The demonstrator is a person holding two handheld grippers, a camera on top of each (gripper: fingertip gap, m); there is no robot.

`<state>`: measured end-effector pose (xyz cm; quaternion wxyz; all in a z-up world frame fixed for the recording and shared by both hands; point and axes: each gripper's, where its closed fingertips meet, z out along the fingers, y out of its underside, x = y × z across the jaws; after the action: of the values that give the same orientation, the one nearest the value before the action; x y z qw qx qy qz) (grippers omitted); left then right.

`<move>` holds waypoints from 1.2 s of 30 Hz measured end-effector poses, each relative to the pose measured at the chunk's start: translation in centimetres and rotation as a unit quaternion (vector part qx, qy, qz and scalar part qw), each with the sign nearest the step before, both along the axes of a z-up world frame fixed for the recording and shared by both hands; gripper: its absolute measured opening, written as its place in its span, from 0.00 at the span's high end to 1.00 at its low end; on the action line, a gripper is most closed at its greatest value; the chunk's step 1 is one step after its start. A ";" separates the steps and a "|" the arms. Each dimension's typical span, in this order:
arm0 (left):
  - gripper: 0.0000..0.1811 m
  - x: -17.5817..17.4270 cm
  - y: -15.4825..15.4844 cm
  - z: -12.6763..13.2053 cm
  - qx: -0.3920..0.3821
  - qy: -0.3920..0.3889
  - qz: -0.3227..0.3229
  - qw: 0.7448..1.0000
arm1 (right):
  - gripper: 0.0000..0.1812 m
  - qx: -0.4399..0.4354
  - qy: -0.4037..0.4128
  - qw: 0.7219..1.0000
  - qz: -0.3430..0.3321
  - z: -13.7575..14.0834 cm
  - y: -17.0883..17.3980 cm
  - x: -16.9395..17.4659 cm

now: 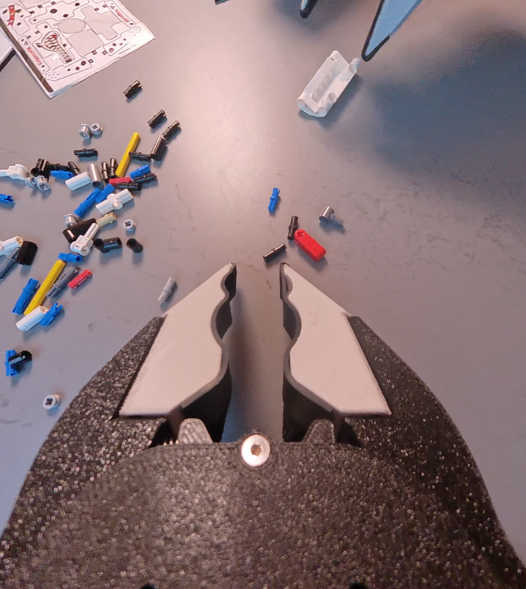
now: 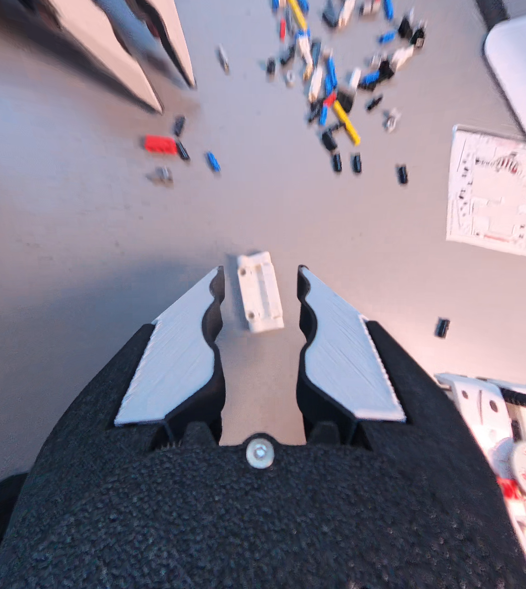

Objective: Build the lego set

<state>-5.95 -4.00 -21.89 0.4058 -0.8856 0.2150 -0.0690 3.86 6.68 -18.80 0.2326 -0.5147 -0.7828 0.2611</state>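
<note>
Lego pieces (image 1: 73, 204) (mostly small pins) litter grey table (image 1: 414, 223).

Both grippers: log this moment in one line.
left gripper open, empty | right gripper open over white piece | red piece on table

Both grippers, left gripper (image 1: 257, 271) and right gripper (image 2: 261, 274), had speckled black bodies, pale grey wavy-edged fingers (image 1: 188, 344) and one silver hex screw (image 1: 255, 450).

table (image 1: 414, 197): smooth matt grey | lego pieces (image 1: 105, 191): glossy plastic | sticker sheet (image 1: 73, 41): paper | left gripper (image 1: 257, 266): rough speckled black body
</note>
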 end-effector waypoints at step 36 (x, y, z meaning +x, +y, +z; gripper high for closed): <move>0.87 5.2 -0.5 4.3 0.083 -0.080 -0.088 0.989 | 0.92 -0.247 0.118 0.961 0.038 3.3 -10.6 -2.2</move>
<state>-0.79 -4.51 -17.59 0.4865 -0.8181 0.2634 -0.1570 1.69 -3.89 -15.53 0.1785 -0.4920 -0.6797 0.5139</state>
